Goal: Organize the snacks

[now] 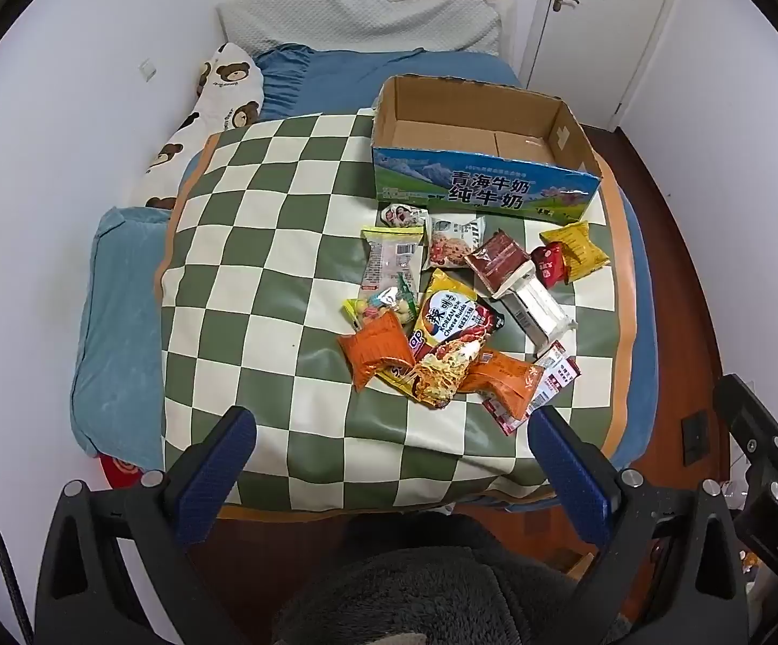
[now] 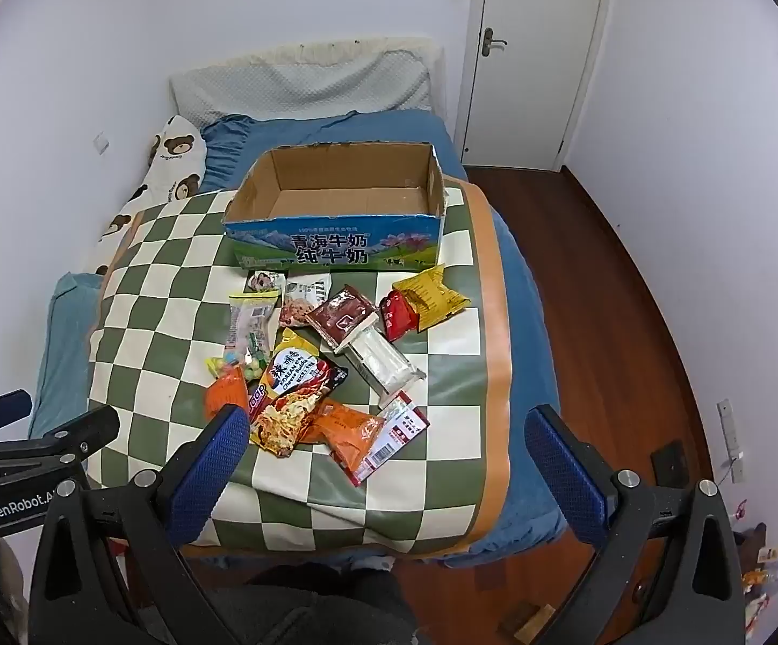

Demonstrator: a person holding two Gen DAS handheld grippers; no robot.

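Ahead of both sets of jaws, beyond the snack heap, sits the cardboard box (image 2: 335, 199), stiff-walled, apparently empty. Between it and the jaws lies the noodle packet (image 1: 451, 344): light, crinkly, likely brittle inside; take hold at its sealed edge. Smaller orange packets (image 1: 375, 355) flank it, soft and slippery. Left gripper (image 1: 391, 438) and right gripper (image 2: 386, 438) both stand wide apart, holding nothing.

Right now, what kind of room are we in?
Most likely a bedroom. There is a bed with a blue sheet, a white pillowcase printed with brown bears by the wall, and a white door. The snacks lie on a green-and-cream checkered mat spread over the bed.
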